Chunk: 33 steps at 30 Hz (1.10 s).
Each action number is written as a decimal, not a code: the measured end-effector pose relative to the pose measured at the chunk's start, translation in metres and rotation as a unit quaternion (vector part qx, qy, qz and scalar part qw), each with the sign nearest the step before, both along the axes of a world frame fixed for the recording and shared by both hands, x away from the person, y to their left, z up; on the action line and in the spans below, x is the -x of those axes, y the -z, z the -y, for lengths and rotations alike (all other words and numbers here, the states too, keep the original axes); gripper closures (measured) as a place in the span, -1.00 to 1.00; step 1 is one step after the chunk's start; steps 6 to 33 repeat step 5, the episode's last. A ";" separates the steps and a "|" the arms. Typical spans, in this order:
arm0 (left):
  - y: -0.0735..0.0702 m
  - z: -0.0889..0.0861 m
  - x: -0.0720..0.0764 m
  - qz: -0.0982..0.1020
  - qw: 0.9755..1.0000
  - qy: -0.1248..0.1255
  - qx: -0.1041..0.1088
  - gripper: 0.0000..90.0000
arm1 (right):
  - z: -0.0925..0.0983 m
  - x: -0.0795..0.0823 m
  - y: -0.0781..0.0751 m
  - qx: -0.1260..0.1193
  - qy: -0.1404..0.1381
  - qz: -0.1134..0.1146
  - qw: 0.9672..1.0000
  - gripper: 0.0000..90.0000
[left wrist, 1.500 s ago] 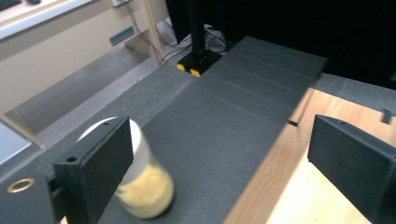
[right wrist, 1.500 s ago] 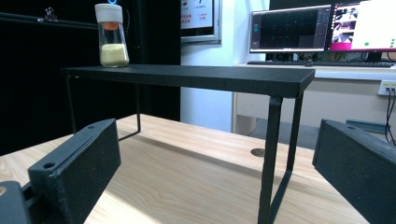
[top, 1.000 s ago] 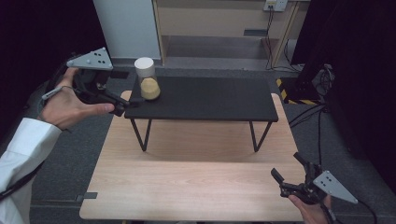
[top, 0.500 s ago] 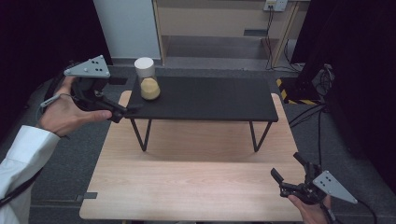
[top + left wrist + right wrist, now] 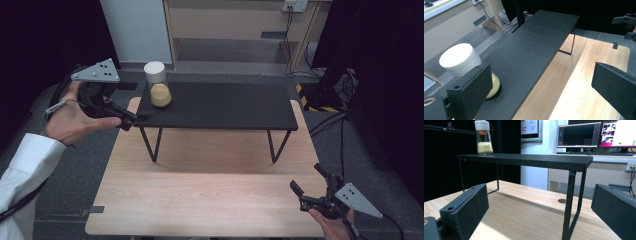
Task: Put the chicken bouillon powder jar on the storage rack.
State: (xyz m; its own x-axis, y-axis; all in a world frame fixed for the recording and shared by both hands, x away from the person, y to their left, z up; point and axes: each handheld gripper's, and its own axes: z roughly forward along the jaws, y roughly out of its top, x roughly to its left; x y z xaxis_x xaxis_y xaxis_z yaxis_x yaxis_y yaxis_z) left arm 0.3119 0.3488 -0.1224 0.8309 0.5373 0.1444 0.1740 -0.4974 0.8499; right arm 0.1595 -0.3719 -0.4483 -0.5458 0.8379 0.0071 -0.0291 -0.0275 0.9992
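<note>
Pale wooden tabletop [image 5: 200, 200] underneath everything; upon it, a long black shelf [image 5: 220, 105] on thin black metal legs, its top matte and faintly textured, taken here as the landmark; beyond the shelf, a light wood cabinet [image 5: 235, 25] with cables hanging at its right end; in the right gripper view, behind the shelf, a desk with lit monitors [image 5: 596, 135] and a keyboard.

At the shelf's far-left corner, standing upright on its top, a small clear jar [image 5: 158, 85] with a broad white lid; lower half packed with yellow granules, upper half clear; in the right gripper view an orange band just under the lid [image 5: 482, 125]; in the left gripper view the lid seen from above, partly hidden behind that gripper's own near jaw, the yellow base touching the black surface.

Just off the shelf's left end, level with its near edge, the left gripper [image 5: 131, 120] in a hand with a white sleeve, grey three-cornered plate on top; jaws spread wide and empty, tips close to the shelf's edge, apart from the jar.

Well in front of the shelf's right end, at the tabletop's near-right corner, the right gripper [image 5: 307, 192]; jaws likewise parted wide, holding nothing, aimed toward the shelf's right legs.
</note>
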 end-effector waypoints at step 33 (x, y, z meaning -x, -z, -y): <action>-0.001 -0.001 0.001 0.003 1.000 -0.004 0.000 -0.95 | 0.000 -0.001 0.000 0.001 -0.001 0.000 1.000 -0.97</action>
